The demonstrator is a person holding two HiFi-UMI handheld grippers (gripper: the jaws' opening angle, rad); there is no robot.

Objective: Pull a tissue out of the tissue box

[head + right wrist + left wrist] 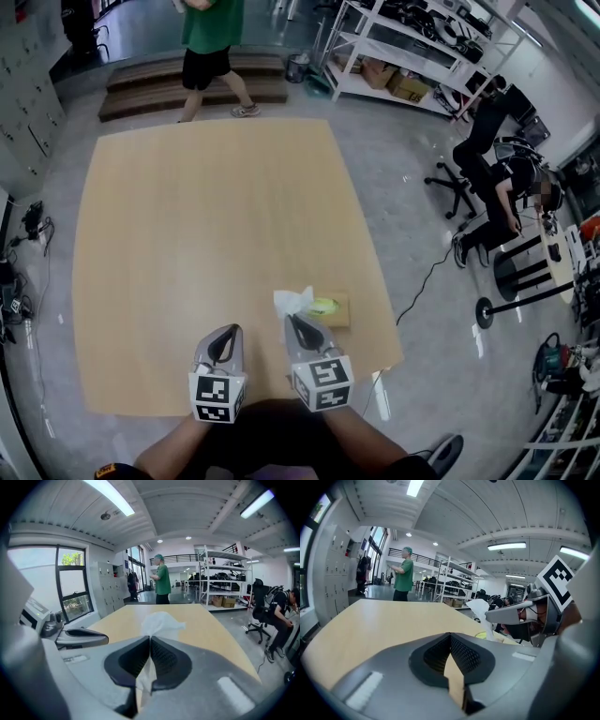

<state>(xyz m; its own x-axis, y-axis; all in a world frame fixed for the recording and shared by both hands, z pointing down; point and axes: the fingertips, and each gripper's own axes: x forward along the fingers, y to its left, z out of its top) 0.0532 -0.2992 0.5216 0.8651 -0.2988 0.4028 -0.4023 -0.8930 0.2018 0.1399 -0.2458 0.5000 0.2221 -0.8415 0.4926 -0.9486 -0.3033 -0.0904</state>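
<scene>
The wooden table stretched wide and open ahead and to the left, and the tissue box sat by its near right edge. The right gripper was clamped on a white tissue just beside the box, while the left gripper had its jaws together on nothing

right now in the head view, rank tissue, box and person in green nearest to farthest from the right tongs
1. Tissue: clamped in the right tongs.
2. Box: on the table, just to their right.
3. Person in green: past the table's far edge.
</scene>
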